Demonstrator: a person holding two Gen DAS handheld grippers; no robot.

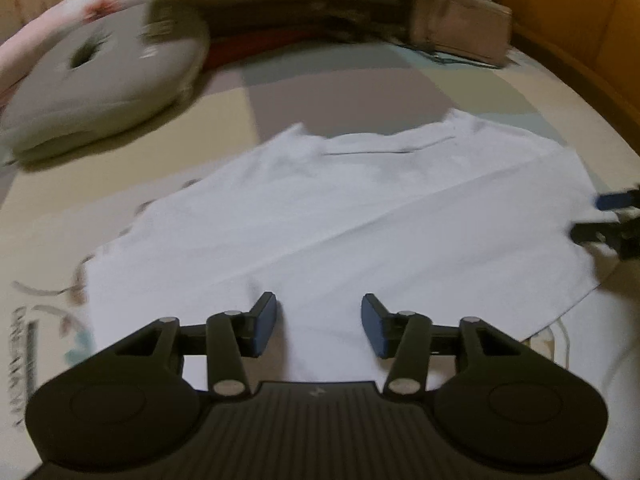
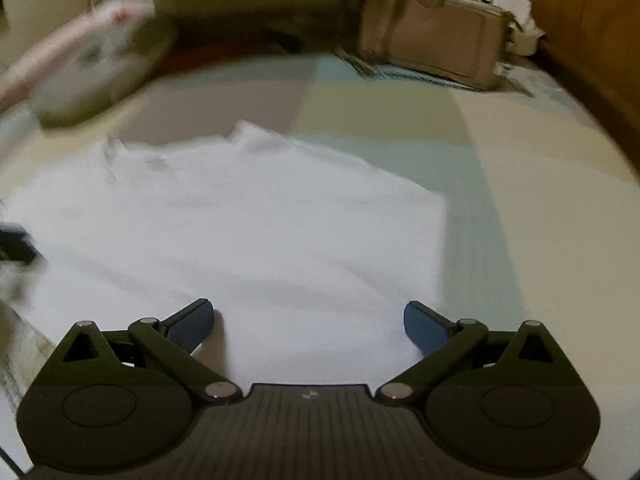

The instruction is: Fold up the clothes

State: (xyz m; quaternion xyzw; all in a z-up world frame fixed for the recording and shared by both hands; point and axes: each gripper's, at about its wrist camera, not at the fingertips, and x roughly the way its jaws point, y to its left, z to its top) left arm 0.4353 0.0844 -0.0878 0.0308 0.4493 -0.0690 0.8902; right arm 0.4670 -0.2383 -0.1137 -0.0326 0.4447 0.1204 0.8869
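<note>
Pastel patchwork bedspread (image 1: pixel 256 96) carries a white shirt (image 1: pixel 340 216) — both grippers' fingers (image 1: pixel 264 326) spread wide, empty.

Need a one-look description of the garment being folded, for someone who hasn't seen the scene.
On the pastel patchwork bedspread, look in front of the grey pillow and beige bag. The white shirt lies flat there: the only plain white item, with a diagonal crease.
</note>
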